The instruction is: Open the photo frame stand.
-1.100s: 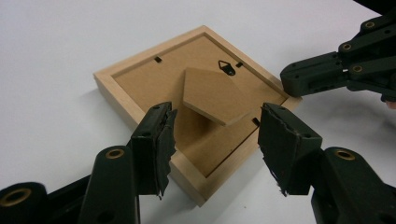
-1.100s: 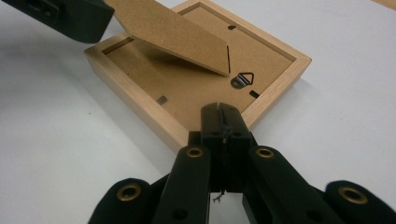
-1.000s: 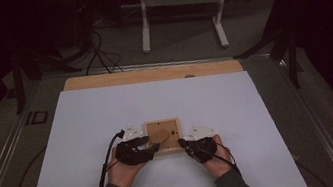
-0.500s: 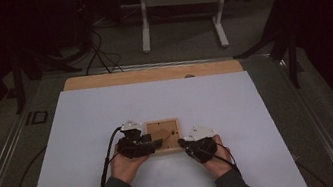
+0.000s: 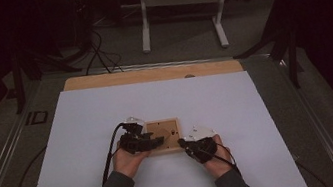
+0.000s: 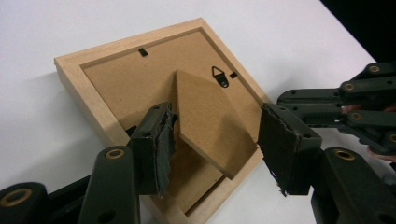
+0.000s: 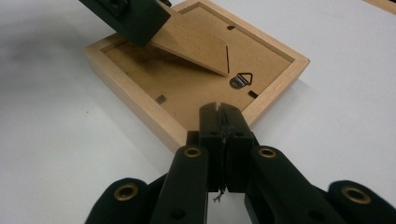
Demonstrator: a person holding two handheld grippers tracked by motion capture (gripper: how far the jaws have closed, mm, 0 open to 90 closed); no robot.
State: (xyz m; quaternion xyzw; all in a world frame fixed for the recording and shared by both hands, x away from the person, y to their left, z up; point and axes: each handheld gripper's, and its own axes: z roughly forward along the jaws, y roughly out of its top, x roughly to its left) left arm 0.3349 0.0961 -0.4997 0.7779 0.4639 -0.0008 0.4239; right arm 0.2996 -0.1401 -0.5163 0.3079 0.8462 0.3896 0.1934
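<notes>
Here the picture frame [image 5: 163, 135] lies face-down, left claw [image 6: 215, 149] open, right claw [image 7: 222, 140] closed.

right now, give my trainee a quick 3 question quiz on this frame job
1. True or false: the frame lies face down on the white sheet, its back showing.
2. Which gripper has its jaws shut? A: left gripper B: right gripper
3. Which part of the frame's back is raised off the backing and sits between the open jaws?

Key
1. True: the brown backing, its clips and the hanger face up.
2. B: in the right gripper view the pads meet, at the frame's edge, with nothing seen between them.
3. The stand, the hinged cardboard flap; the left gripper's pads are on either side of it, not pressing.
</notes>
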